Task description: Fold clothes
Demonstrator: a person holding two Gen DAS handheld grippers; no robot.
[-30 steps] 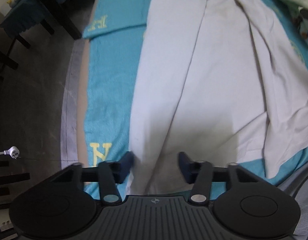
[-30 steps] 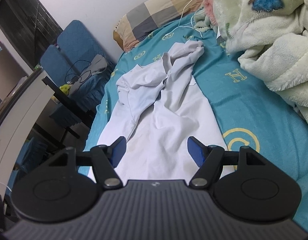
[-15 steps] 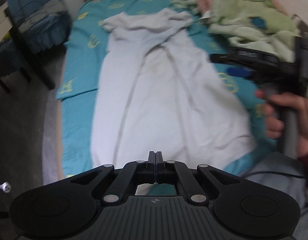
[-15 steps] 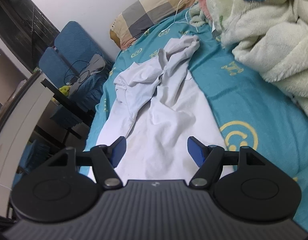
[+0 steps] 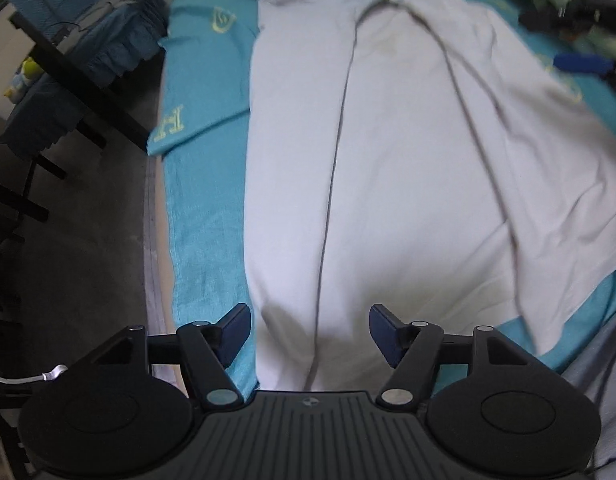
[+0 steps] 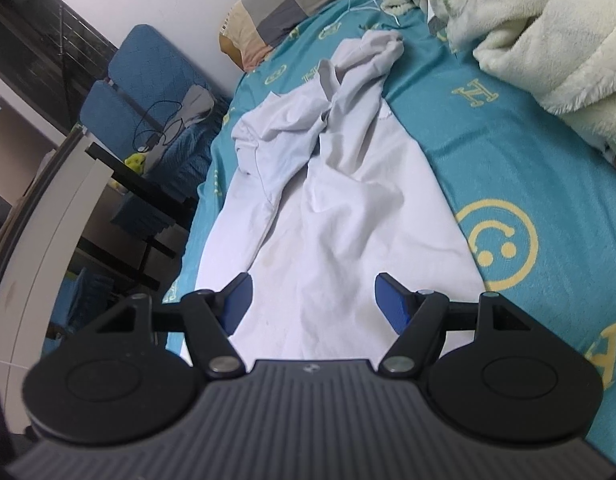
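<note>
Half a second ago the left gripper was pinched tight; now its jaws stand wide apart with nothing between them, poised over the near hem of the white garment. The right gripper has kept its jaws wide and empty, hanging above the same hem from the other side. The garment lies lengthwise on the turquoise bedsheet, its near part fairly flat, its far end bunched and twisted toward the checked pillow. A fluffy pale blanket is heaped on the right of the bed. Off the left edge stands a blue chair with a cable on it.
</note>
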